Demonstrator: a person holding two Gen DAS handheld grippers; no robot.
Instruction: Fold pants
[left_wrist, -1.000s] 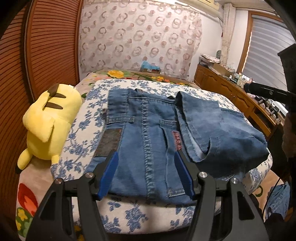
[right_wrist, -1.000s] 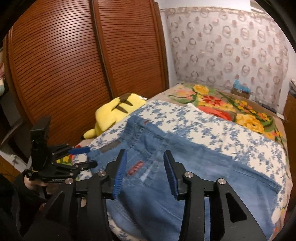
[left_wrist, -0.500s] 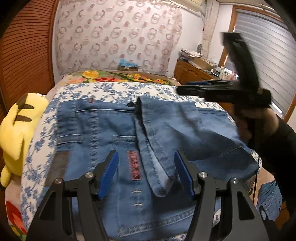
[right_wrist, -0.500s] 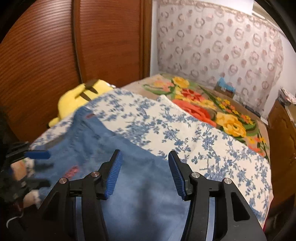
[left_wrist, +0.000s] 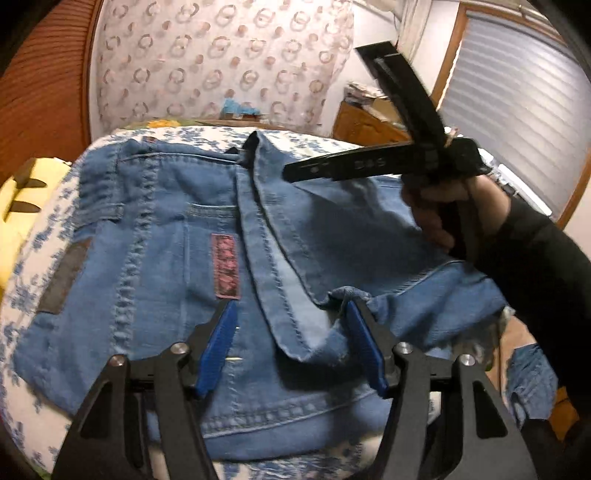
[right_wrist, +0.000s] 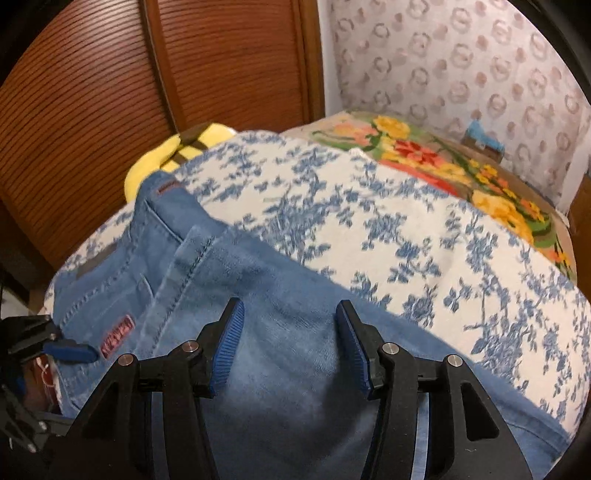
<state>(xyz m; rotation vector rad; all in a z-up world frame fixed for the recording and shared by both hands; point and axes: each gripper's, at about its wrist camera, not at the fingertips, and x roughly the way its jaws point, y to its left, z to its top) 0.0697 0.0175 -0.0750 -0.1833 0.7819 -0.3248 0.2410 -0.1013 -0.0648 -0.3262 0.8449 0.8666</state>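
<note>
Blue jeans (left_wrist: 177, 236) lie folded on a bed, back side up, with a red label on the pocket and a folded leg layer lying over their right part. My left gripper (left_wrist: 291, 310) is open, its jaws on either side of the frayed hem corner of the folded leg. My right gripper (right_wrist: 288, 314) is open and empty, hovering low over the denim (right_wrist: 280, 295). In the left wrist view it is seen from the side above the jeans' right half (left_wrist: 362, 166).
A blue-flowered white cover (right_wrist: 369, 221) lies under the jeans. A yellow plush toy (left_wrist: 22, 199) sits at the bed's left edge by a wooden slatted door (right_wrist: 110, 92). A wooden dresser (left_wrist: 365, 122) and a window blind stand to the right.
My left gripper moved forward and down to the folded leg's hem corner. My right gripper swung in over the jeans and dropped close to the denim. Both stayed open.
</note>
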